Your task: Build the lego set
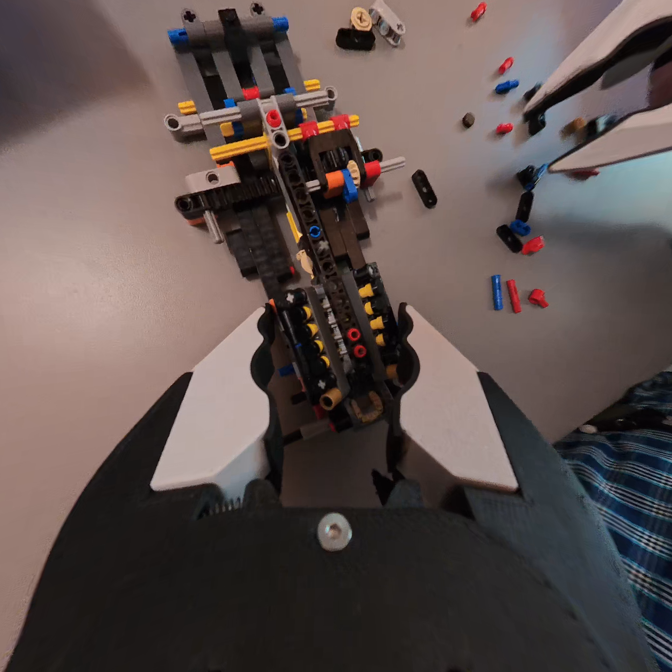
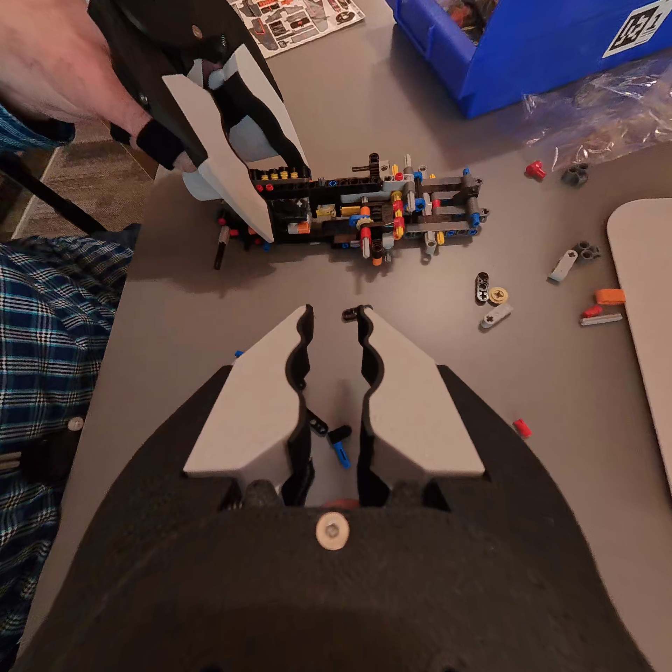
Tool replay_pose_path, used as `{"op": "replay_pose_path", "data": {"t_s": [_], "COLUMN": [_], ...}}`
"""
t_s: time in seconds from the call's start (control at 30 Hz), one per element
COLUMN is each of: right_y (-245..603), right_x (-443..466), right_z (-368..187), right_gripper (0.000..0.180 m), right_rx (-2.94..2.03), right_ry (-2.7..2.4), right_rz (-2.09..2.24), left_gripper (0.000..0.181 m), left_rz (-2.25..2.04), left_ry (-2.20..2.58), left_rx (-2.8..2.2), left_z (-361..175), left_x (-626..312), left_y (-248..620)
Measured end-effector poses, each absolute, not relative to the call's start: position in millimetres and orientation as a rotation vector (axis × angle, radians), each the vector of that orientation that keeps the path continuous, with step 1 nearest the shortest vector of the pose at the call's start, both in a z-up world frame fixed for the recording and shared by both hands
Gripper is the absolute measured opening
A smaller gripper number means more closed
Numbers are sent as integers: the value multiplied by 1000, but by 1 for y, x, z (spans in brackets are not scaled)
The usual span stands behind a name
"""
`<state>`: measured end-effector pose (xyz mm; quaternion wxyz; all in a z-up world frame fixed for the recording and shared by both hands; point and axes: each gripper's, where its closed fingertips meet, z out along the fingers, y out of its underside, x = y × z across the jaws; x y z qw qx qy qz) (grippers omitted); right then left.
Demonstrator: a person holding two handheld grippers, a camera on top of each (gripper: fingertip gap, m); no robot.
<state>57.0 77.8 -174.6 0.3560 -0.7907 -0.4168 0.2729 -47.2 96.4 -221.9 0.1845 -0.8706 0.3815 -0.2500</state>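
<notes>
The long lego chassis (image 1: 291, 174), built of black, grey, yellow, red and blue technic parts, lies on the grey table (image 1: 91, 291). My left gripper (image 1: 334, 312) is shut on its near end, one finger on each side. In the right wrist view the chassis (image 2: 382, 211) lies crosswise with the left gripper (image 2: 287, 202) on its left end. My right gripper (image 2: 336, 309) is open above the table, short of the chassis. A small black piece (image 2: 350, 312) sits at its right fingertip; I cannot tell if it touches. A black piece with a blue pin (image 2: 340, 443) lies between the fingers.
Loose pins and connectors (image 1: 512, 294) lie right of the chassis. A blue bin (image 2: 509, 72), clear plastic bags (image 2: 600, 109) and a printed sheet (image 2: 302, 22) sit at the far side. A pale board (image 2: 643, 291) lies at the right. A person's plaid sleeve (image 2: 43, 327) is at the left.
</notes>
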Motion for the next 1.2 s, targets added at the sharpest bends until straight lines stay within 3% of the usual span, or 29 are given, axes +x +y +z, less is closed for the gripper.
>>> {"op": "replay_pose_path", "data": {"t_s": [0.5,1.2], "right_y": [86,96], "right_x": [34,33], "right_z": [-167,-158], "right_gripper": [28,29], "right_rx": [-1994,-1972], "right_ry": [-915,-662], "right_rz": [839,1066], "left_gripper": [65,64], "left_rz": [-1472,-1447], "left_ry": [621,636], "left_rx": [-2338,-2176], "left_z": [-187,-175], "left_x": [-38,-25], "left_y": [99,100]}}
